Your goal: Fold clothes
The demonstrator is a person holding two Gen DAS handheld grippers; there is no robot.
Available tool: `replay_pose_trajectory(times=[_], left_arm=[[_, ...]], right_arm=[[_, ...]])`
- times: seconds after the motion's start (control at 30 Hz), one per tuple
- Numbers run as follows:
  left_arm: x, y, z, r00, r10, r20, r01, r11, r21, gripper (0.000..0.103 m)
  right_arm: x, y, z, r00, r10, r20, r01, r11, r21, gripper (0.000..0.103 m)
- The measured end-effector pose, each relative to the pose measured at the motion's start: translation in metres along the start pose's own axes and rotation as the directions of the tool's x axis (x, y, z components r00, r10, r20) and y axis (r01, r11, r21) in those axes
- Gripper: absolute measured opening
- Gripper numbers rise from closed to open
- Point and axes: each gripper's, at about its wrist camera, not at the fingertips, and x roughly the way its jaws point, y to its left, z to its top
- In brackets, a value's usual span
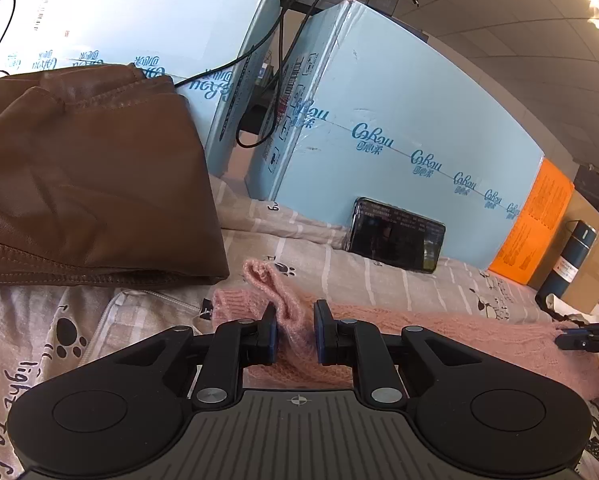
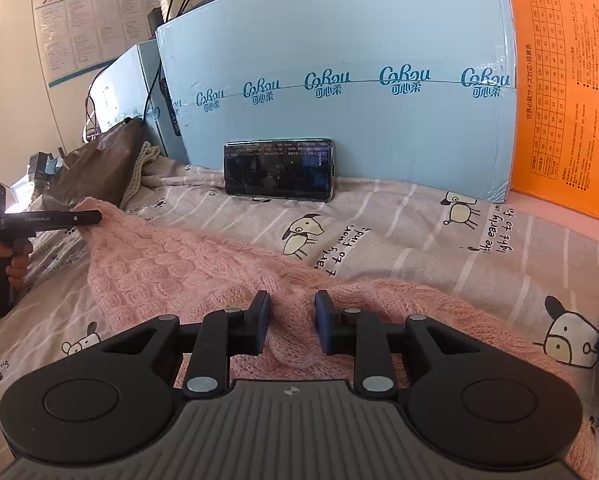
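Observation:
A pink knitted sweater (image 2: 187,264) lies on the printed bedsheet (image 2: 419,232). My left gripper (image 1: 295,332) has a bunched fold of the pink sweater (image 1: 459,332) between its blue pads, near a sleeve cuff (image 1: 267,276). My right gripper (image 2: 292,320) is shut on a raised fold of the same sweater. The left gripper (image 2: 83,218) also shows at the left of the right wrist view, touching the sweater's far edge. The right gripper's tip (image 1: 575,338) shows at the right edge of the left wrist view.
A folded brown leather garment (image 1: 91,184) lies at the left. Light blue boxes (image 2: 339,80) stand along the back with a phone (image 2: 279,170) leaning on them. An orange box (image 2: 567,88) and a dark flask (image 1: 567,260) stand at the right.

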Motion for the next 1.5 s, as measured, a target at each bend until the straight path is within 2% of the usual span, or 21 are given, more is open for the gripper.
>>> replay_pose_trajectory(times=[0.03, 0.1, 0.17, 0.27, 0.47, 0.53, 0.57, 0.6, 0.63, 0.67, 0.7, 0.73, 0.83, 0.93, 1.07, 1.13, 1.17, 1.2, 1.33, 1.47, 1.5], left_arm=[[0.000, 0.000, 0.000, 1.000, 0.003, -0.001, -0.003, 1.000, -0.002, 0.016], [0.001, 0.001, 0.001, 1.000, 0.009, -0.002, -0.009, 1.000, -0.006, 0.016], [0.002, 0.002, 0.001, 1.000, 0.015, -0.004, -0.015, 1.000, -0.009, 0.012], [0.004, 0.003, 0.002, 1.000, 0.024, -0.007, -0.024, 1.000, -0.015, 0.012], [0.006, 0.006, 0.004, 0.999, 0.042, -0.012, -0.042, 0.999, -0.026, 0.012], [0.007, 0.007, 0.004, 0.999, 0.047, -0.013, -0.048, 0.998, -0.030, 0.015], [0.007, 0.007, 0.005, 0.999, 0.050, -0.014, -0.051, 0.998, -0.032, 0.017], [0.005, 0.009, 0.005, 0.998, 0.062, 0.002, -0.062, 0.997, -0.048, 0.025], [0.001, 0.011, 0.005, 0.997, 0.075, 0.018, -0.074, 0.995, -0.066, 0.040], [-0.002, 0.013, 0.006, 0.996, 0.088, 0.035, -0.085, 0.993, -0.084, 0.050], [-0.005, 0.015, 0.006, 0.994, 0.101, 0.051, -0.096, 0.990, -0.102, 0.068], [-0.011, 0.017, 0.007, 0.991, 0.108, 0.076, -0.098, 0.987, -0.129, 0.076], [-0.026, 0.022, 0.009, 0.988, 0.110, 0.110, -0.085, 0.973, -0.216, 0.078], [-0.035, 0.025, 0.002, 0.996, 0.041, 0.084, -0.007, 0.931, -0.365, 0.081], [-0.026, 0.023, -0.011, 0.997, -0.083, -0.001, 0.069, 0.836, -0.545, 0.083], [-0.015, 0.022, -0.017, 0.989, -0.138, -0.048, 0.078, 0.777, -0.625, 0.084], [-0.009, 0.020, -0.018, 0.988, -0.137, -0.072, 0.060, 0.769, -0.636, 0.084], [-0.003, 0.019, -0.019, 0.986, -0.134, -0.097, 0.040, 0.763, -0.646, 0.084], [0.014, 0.008, -0.011, 0.994, -0.068, -0.085, 0.004, 0.799, -0.601, 0.095], [0.028, 0.007, -0.005, 0.999, 0.012, -0.037, -0.032, 0.802, -0.596, 0.096], [0.030, 0.002, -0.005, 0.999, 0.047, -0.026, -0.054, 0.814, -0.578, 0.095]], right_arm=[[0.002, 0.001, -0.001, 1.000, -0.008, -0.009, 0.008, 1.000, -0.011, 0.025], [0.008, 0.003, -0.002, 0.999, -0.037, -0.022, 0.036, 0.998, -0.044, 0.017], [0.008, 0.003, 0.001, 0.998, -0.060, 0.007, 0.060, 0.996, -0.060, 0.009], [0.000, 0.000, 0.011, 0.994, -0.079, 0.077, 0.083, 0.995, -0.047, 0.009], [0.030, -0.005, 0.007, 0.988, -0.152, -0.012, 0.152, 0.987, -0.052, 0.010], [0.033, -0.004, 0.003, 0.985, -0.171, -0.011, 0.171, 0.984, -0.045, 0.011], [0.033, -0.003, 0.003, 0.984, -0.180, -0.005, 0.180, 0.983, -0.039, 0.013], [0.031, -0.002, 0.003, 0.982, -0.188, 0.002, 0.188, 0.982, -0.030, 0.016], [0.029, 0.000, 0.004, 0.980, -0.199, 0.011, 0.199, 0.980, -0.019, 0.024], [0.025, 0.001, 0.005, 0.976, -0.214, 0.028, 0.214, 0.977, -0.001, 0.033], [0.020, 0.003, 0.005, 0.971, -0.232, 0.050, 0.231, 0.973, 0.024, 0.040], [0.015, 0.004, 0.005, 0.965, -0.250, 0.072, 0.247, 0.968, 0.049, 0.049], [-0.001, 0.008, 0.006, 0.942, -0.309, 0.130, 0.290, 0.946, 0.148, 0.062], [-0.017, 0.015, 0.002, 0.938, -0.299, 0.175, 0.258, 0.940, 0.224, 0.066], [-0.030, 0.027, -0.006, 0.931, -0.283, 0.230, 0.212, 0.933, 0.290, 0.080], [-0.034, 0.029, -0.011, 0.932, -0.268, 0.243, 0.184, 0.929, 0.321, 0.080], [-0.035, 0.030, -0.014, 0.932, -0.263, 0.248, 0.173, 0.926, 0.334, 0.080], [-0.036, 0.029, -0.017, 0.932, -0.262, 0.251, 0.166, 0.923, 0.346, 0.080], [-0.035, 0.023, -0.027, 0.933, -0.264, 0.245, 0.154, 0.907, 0.392, 0.080], [-0.032, 0.014, -0.037, 0.929, -0.292, 0.226, 0.163, 0.873, 0.459, 0.080], [-0.031, 0.013, -0.038, 0.928, -0.299, 0.222, 0.168, 0.868, 0.468, 0.080]])
